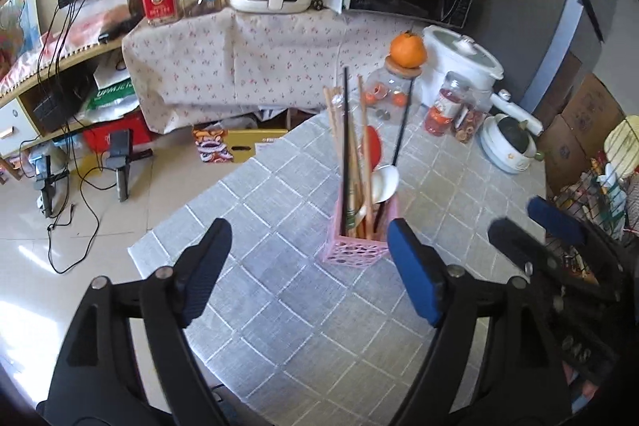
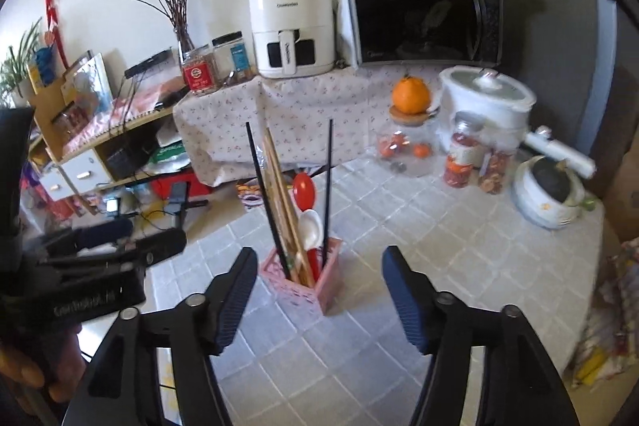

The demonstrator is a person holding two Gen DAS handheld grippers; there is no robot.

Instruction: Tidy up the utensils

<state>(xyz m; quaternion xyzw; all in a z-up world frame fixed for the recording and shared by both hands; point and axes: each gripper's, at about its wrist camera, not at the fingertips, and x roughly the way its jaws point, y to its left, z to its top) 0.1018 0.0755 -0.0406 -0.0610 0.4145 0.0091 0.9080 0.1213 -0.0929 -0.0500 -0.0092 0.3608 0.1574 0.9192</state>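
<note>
A pink perforated utensil holder (image 1: 351,252) (image 2: 325,290) stands upright on the grey checked tablecloth (image 1: 287,306). It holds black chopsticks (image 1: 345,130) (image 2: 263,186), wooden chopsticks (image 1: 365,146) (image 2: 279,182), a white spoon (image 1: 385,182) (image 2: 311,224) and a red spoon (image 2: 304,190). My left gripper (image 1: 307,230) (image 2: 153,232) hovers open just in front of the holder, with nothing between its fingers. My right gripper (image 2: 319,254) (image 1: 519,216) is open too, in front of and above the holder, apart from it and empty.
Behind the holder stand a glass jar (image 1: 393,94) with an orange (image 1: 407,48) on its lid, two snack jars (image 1: 451,110), a white cooker (image 1: 463,62) and a small pot (image 1: 509,142). The table's edge drops to the floor at the left, where cables lie.
</note>
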